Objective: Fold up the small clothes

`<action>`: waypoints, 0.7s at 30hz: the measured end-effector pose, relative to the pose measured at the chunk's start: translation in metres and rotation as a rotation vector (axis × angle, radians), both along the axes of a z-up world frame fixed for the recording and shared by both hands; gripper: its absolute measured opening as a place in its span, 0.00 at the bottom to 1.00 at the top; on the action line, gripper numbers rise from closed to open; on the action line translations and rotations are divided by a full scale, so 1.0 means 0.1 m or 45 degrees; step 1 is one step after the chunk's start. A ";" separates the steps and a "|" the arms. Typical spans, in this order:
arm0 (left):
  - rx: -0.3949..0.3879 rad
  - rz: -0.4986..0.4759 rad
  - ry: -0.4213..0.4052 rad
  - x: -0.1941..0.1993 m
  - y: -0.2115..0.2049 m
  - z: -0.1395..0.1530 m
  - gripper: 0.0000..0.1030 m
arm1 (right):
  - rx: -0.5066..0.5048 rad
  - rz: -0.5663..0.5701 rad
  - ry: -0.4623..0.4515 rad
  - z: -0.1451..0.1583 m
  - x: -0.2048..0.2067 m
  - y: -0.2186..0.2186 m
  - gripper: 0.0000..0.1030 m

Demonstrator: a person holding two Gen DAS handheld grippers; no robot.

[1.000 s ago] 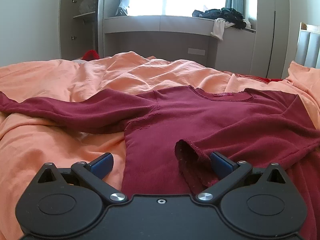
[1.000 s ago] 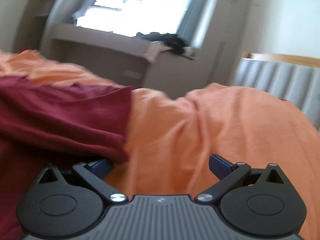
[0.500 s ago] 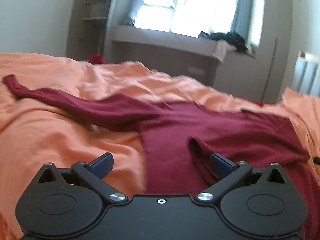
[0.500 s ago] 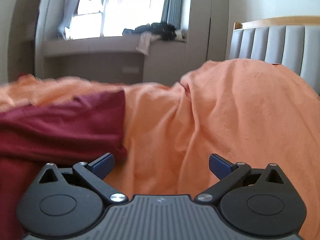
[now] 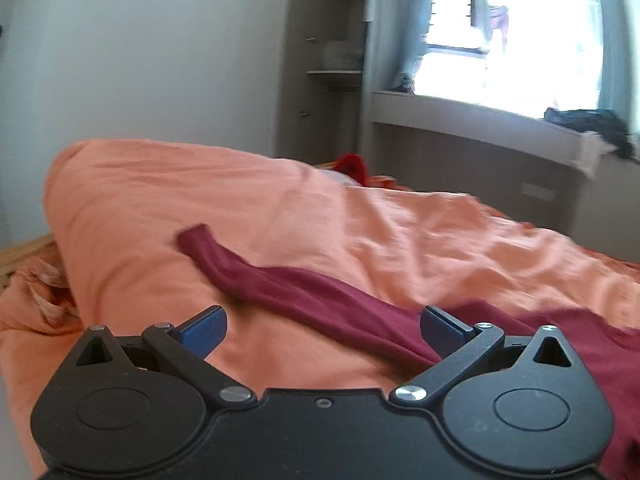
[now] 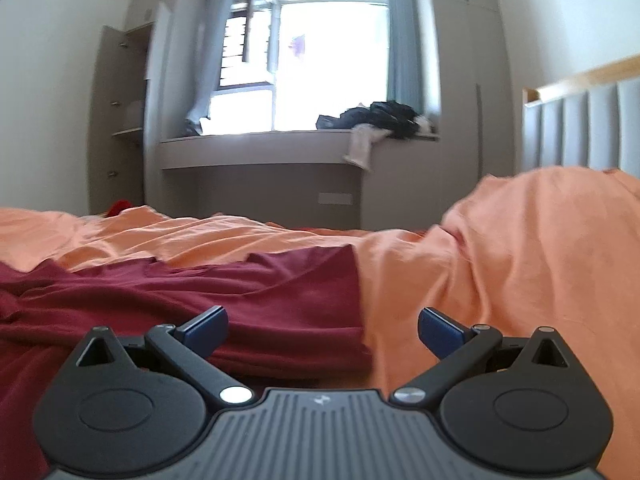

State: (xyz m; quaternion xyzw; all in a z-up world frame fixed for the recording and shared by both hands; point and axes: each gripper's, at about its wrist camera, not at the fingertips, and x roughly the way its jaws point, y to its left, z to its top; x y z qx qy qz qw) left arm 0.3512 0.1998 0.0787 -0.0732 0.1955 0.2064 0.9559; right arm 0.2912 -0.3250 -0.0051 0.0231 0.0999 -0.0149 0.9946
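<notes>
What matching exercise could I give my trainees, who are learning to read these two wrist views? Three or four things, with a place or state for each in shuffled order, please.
Things:
1. maroon sleeve
2. dark clothes pile
3. left gripper
4. orange bedcover

Places or states:
A. heaped on the window ledge
B. jaws open, holding nothing
C. stretched flat across the bedcover, cuff far from the gripper
D. bunched into a mound beside the headboard

Pairs: 1-C, 2-A, 3-B, 4-D
</notes>
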 end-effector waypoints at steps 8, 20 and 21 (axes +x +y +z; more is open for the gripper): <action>-0.163 0.118 0.112 0.54 0.64 -0.14 0.99 | -0.071 0.077 0.005 0.01 -0.03 0.27 1.00; -0.238 0.313 0.158 0.94 0.92 -0.36 0.55 | -0.313 0.096 0.009 -0.10 -0.02 0.60 1.00; -0.247 0.338 0.164 0.97 0.96 -0.37 0.44 | -0.321 0.095 0.009 -0.11 -0.02 0.62 1.00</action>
